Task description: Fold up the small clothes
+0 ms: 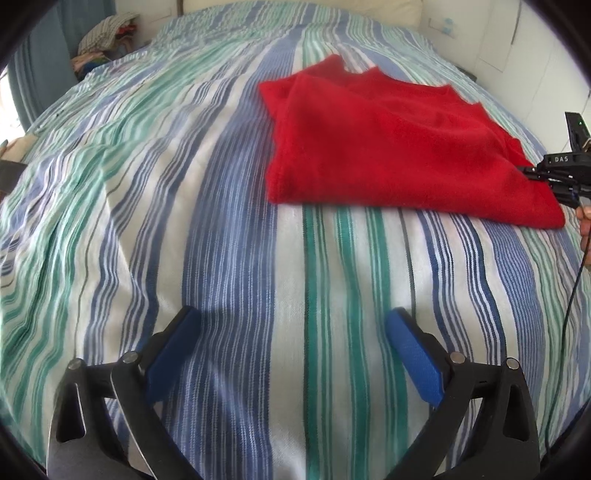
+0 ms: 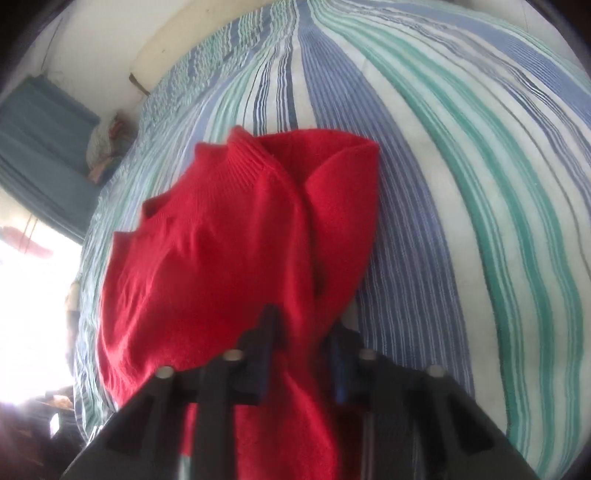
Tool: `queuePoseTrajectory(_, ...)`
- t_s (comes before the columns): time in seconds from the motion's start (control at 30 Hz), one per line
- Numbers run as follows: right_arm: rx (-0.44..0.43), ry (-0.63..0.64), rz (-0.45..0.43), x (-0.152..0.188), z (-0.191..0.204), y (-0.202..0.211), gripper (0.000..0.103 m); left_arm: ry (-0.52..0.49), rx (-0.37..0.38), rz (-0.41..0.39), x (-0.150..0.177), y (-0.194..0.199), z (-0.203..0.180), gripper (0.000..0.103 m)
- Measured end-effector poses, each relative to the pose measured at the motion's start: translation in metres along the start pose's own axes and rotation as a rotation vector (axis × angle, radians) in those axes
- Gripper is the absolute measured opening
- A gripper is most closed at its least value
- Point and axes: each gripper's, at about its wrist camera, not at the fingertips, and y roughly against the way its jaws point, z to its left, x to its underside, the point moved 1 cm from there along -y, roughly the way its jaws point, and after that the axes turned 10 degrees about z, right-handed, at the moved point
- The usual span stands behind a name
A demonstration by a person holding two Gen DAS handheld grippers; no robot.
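The right tongs [image 2: 301, 354] are clamped narrowly on one red knitted garment [image 2: 236, 236] bunched between the blue pads at the lower centre of the right wrist view. The left tongs [image 1: 291, 354] are spread wide with nothing between them, low in their frame above one striped bedspread [image 1: 221, 221]. The single garment lies on the bed at that frame's upper right.

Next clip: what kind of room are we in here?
Most likely a bedroom: a striped bedspread fills both views, with a cream pillow at its far end, a clothes pile beside it, and a red garment on top.
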Motion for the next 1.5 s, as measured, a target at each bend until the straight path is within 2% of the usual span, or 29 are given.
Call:
queuePoseTrajectory(0.07,0.044,0.034,-0.023,0.000,0.016,0.014,0.011,0.026,0.023,-0.068,-0.002,0.027,0.014,0.096)
queuePoseTrajectory(0.17,0.010,0.085,-0.075,-0.003,0.053,0.048,0.010,0.110,-0.013,-0.173,-0.005,0.052,0.045,0.098)
queuePoseTrajectory(0.23,-0.050,0.115,-0.088,-0.008,0.088,0.065,0.010,0.196,-0.030,-0.193,-0.006,0.052,0.070,0.098)
queuePoseTrajectory(0.3,-0.112,0.163,-0.082,-0.013,0.131,0.069,0.010,0.293,-0.014,-0.171,-0.007,0.044,0.095,0.098)
queuePoseTrajectory(0.43,-0.200,0.250,-0.029,-0.018,0.221,0.041,0.010,0.423,0.015,-0.154,-0.005,0.036,0.128,0.097)
queuePoseTrajectory(0.57,-0.171,0.348,0.036,-0.007,0.288,-0.017,0.010,0.467,0.011,-0.161,0.000,0.036,0.141,0.097)
queuePoseTrajectory(0.6,-0.189,0.356,0.069,-0.004,0.297,-0.035,0.016,0.473,0.009,-0.159,0.001,0.036,0.144,0.097)
queuePoseTrajectory(0.67,-0.261,0.342,0.168,0.004,0.306,-0.069,0.034,0.488,0.004,-0.155,0.003,0.035,0.149,0.097)
queuePoseTrajectory(0.7,-0.296,0.313,0.195,0.008,0.308,-0.079,0.048,0.495,0.005,-0.152,0.004,0.035,0.152,0.097)
queuePoseTrajectory(0.8,-0.450,0.249,0.198,0.016,0.304,-0.077,0.049,0.517,0.019,-0.149,0.004,0.034,0.160,0.097)
queuePoseTrajectory(0.83,-0.468,0.255,0.184,0.017,0.301,-0.070,0.049,0.523,0.028,-0.148,0.004,0.033,0.161,0.097)
queuePoseTrajectory(0.9,-0.406,0.316,0.133,0.020,0.295,-0.050,0.049,0.533,0.046,-0.149,0.001,0.032,0.163,0.097)
queuePoseTrajectory(1.0,-0.193,0.488,0.087,0.028,0.290,-0.032,0.048,0.529,0.063,-0.153,-0.002,0.032,0.160,0.097)
queuePoseTrajectory(1.1,-0.097,0.610,0.144,0.050,0.281,-0.043,0.043,0.489,0.057,-0.140,-0.005,0.027,0.150,0.097)
queuePoseTrajectory(1.17,-0.013,0.671,0.191,0.072,0.274,-0.067,0.043,0.456,0.050,-0.118,-0.004,0.021,0.142,0.097)
queuePoseTrajectory(1.23,0.062,0.678,0.280,0.096,0.259,-0.100,0.042,0.435,0.032,-0.097,-0.002,0.016,0.138,0.097)
queuePoseTrajectory(1.3,0.065,0.698,0.236,0.110,0.248,-0.098,0.042,0.422,0.024,-0.092,0.000,0.016,0.136,0.097)
queuePoseTrajectory(1.43,0.022,0.684,0.106,0.117,0.245,-0.045,0.042,0.417,0.034,-0.098,0.000,0.017,0.134,0.097)
queuePoseTrajectory(1.5,0.046,0.694,0.039,0.119,0.239,-0.025,0.042,0.414,0.033,-0.099,-0.002,0.014,0.132,0.097)
